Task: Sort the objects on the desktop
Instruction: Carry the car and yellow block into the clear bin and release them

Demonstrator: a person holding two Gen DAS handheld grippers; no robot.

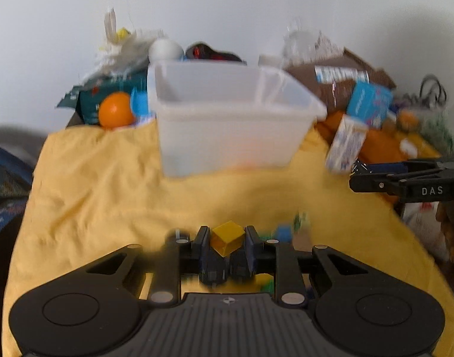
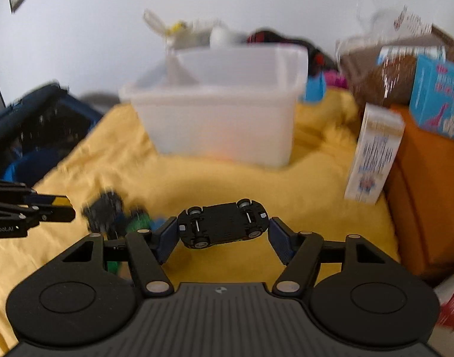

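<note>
My left gripper (image 1: 227, 241) is shut on a yellow cube (image 1: 228, 241), held above the yellow cloth (image 1: 93, 184). My right gripper (image 2: 223, 227) is shut on a black toy car (image 2: 223, 223), which hangs upside down, wheels up, between the pads. A translucent white plastic bin (image 1: 227, 125) stands ahead on the cloth; it also shows in the right wrist view (image 2: 218, 113). The left gripper shows at the left edge of the right wrist view (image 2: 57, 208), the right gripper at the right edge of the left wrist view (image 1: 358, 178).
Small blue and green toys (image 1: 289, 229) lie on the cloth behind the left gripper; a dark toy and green piece (image 2: 117, 214) too. An orange ball (image 1: 115, 110), a white carton (image 2: 375, 154), blue boxes, an orange box (image 2: 429, 193) and a dark basket (image 2: 39, 131) surround the cloth.
</note>
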